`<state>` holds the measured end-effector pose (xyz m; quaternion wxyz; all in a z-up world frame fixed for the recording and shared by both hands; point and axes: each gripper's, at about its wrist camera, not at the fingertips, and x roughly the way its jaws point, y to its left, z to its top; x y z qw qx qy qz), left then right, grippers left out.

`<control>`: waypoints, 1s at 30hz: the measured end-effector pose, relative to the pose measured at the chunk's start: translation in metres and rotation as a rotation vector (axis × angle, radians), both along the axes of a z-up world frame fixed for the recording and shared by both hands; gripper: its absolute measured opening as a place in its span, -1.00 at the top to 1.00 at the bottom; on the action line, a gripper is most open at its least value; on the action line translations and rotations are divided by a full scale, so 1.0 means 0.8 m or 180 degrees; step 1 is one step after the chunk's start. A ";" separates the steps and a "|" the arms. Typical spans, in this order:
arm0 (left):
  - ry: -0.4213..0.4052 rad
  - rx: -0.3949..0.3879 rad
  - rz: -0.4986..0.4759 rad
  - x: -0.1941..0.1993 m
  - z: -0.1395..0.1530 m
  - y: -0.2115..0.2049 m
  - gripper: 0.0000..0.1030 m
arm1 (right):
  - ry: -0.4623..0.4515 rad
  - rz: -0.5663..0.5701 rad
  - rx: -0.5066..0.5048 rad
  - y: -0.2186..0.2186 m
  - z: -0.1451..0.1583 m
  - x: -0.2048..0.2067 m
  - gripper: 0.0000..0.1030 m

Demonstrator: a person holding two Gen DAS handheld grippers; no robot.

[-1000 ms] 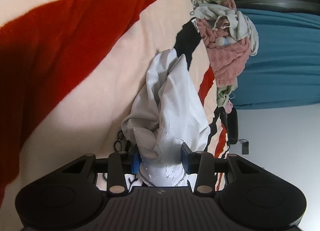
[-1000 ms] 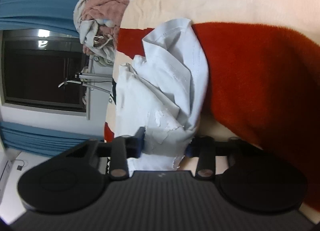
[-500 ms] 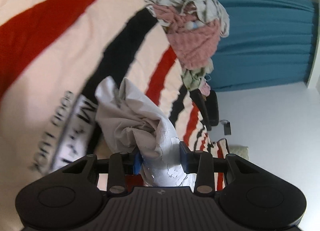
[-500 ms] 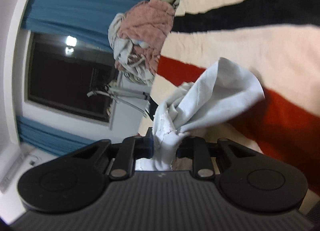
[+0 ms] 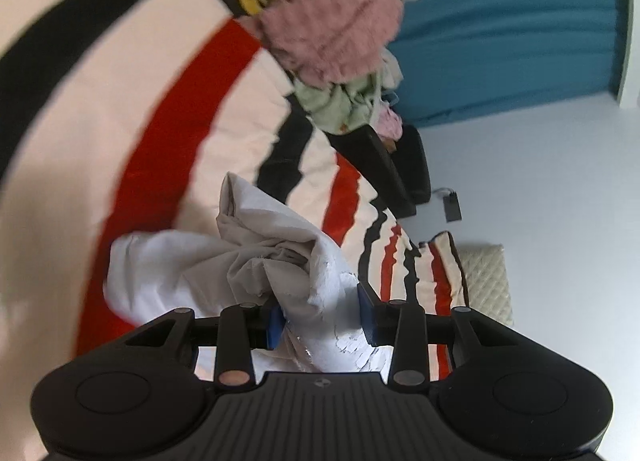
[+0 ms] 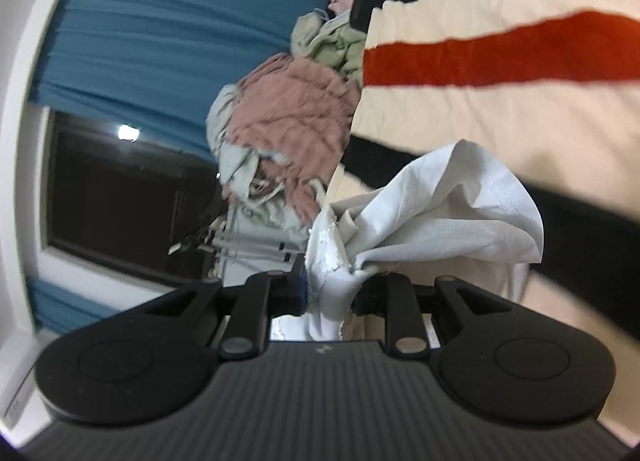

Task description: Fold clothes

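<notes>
Both tongs are clenched on the same white garment: the left tongs (image 5: 320, 313) pinch a thick bunch of it between their blue pads, and the right tongs (image 6: 330, 289) pinch a narrower twist. The white garment (image 5: 240, 261) hangs crumpled between the two grips, held up over the striped blanket (image 5: 120, 121) of cream, red and black that covers the bed, with loose folds billowing away from each grip. It looks thin, light and very limp, so it should sag wherever it is not held and bunch rather than slide; a cracked, flaking white print shows near both grips and may be a little stiffer there. For a neat fold, hems or shoulder seams would probably make better holds than these mid-cloth bunches; one stitched hem shows in the right view. A heap of other clothes (image 5: 332, 21) lies well apart, by the blue curtain (image 5: 500, 21). No readable writing or brand shows.
</notes>
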<state>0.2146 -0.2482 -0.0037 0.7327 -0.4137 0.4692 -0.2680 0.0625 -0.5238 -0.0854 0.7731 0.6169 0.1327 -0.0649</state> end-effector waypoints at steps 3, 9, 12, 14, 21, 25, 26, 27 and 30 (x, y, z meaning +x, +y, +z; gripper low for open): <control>-0.0065 -0.0091 -0.0087 0.054 0.011 -0.037 0.25 | -0.0118 0.0005 -0.0108 -0.041 0.018 0.041 0.55; -0.0588 -0.0071 -0.0259 0.138 0.048 -0.105 0.24 | -0.0270 -0.0050 -0.0794 -0.086 0.083 0.114 0.55; -0.0942 0.0210 -0.0389 0.143 0.020 -0.120 0.23 | -0.0268 -0.0054 -0.1087 -0.090 0.065 0.130 0.54; -0.0938 0.0389 -0.0469 0.136 -0.020 -0.120 0.23 | -0.0122 0.0001 -0.1045 -0.090 0.020 0.134 0.54; -0.0775 0.0922 -0.0739 0.096 -0.155 -0.097 0.23 | 0.0594 0.0200 -0.0688 -0.052 -0.141 0.093 0.54; -0.0907 0.1253 -0.0836 0.075 -0.156 -0.091 0.07 | 0.0793 0.0191 -0.0538 -0.035 -0.162 0.070 0.48; -0.0958 0.1351 -0.0865 0.069 -0.153 -0.091 -0.05 | 0.0883 0.0177 -0.0471 -0.033 -0.163 0.065 0.40; -0.1009 0.1449 -0.0893 0.064 -0.149 -0.090 -0.08 | 0.0973 0.0162 -0.0429 -0.032 -0.161 0.060 0.39; -0.1173 0.1679 -0.0953 0.040 -0.128 -0.084 -0.30 | 0.1159 0.0156 -0.0547 -0.025 -0.136 0.042 0.39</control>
